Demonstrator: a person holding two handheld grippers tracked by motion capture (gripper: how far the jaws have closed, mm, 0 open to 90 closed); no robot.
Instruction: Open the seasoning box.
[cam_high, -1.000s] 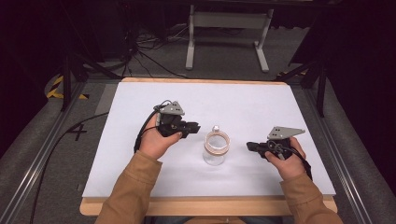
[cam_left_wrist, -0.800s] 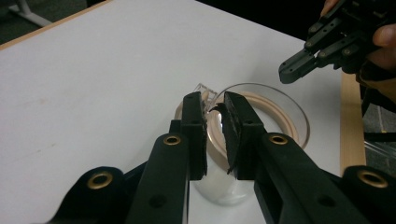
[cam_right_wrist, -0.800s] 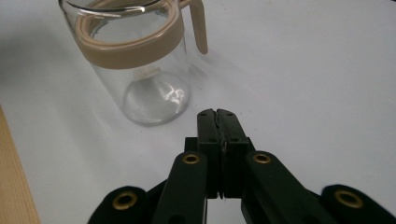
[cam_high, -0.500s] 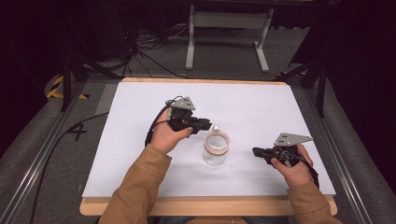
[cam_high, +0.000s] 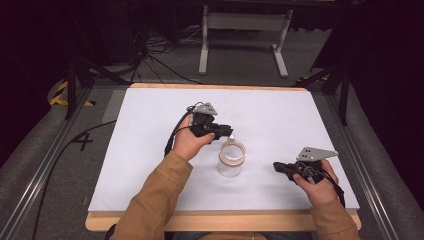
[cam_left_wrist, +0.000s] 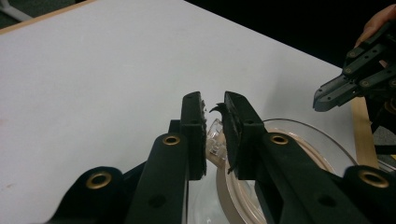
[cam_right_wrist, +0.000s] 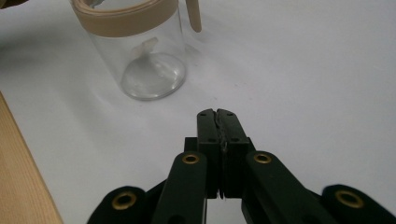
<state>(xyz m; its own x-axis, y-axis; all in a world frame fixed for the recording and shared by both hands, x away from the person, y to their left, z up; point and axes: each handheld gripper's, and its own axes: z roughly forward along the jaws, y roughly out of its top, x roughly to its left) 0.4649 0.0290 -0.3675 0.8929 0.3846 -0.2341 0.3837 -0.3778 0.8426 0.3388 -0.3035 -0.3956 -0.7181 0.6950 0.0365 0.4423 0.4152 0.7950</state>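
Left tool (cam_left_wrist: 214, 114) pinches a clear piece (cam_left_wrist: 214, 142) over jar (cam_high: 231, 159) (right tool (cam_right_wrist: 217, 116) closed, empty).

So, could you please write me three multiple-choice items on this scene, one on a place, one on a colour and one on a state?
1. Where is the left gripper?
A. at the jar's rim
B. at the table's far edge
C. off the table

2. What colour is the band around the mouth of the glass jar?
A. blue
B. tan
C. red

3. How do the right gripper's jaws stand?
A. wide open
B. shut on the jar
C. shut, holding nothing

Answers: 1 A, the high view shows its tips by the rim. 2 B, the right gripper view shows a tan band. 3 C, its jaws meet with bare table ahead.
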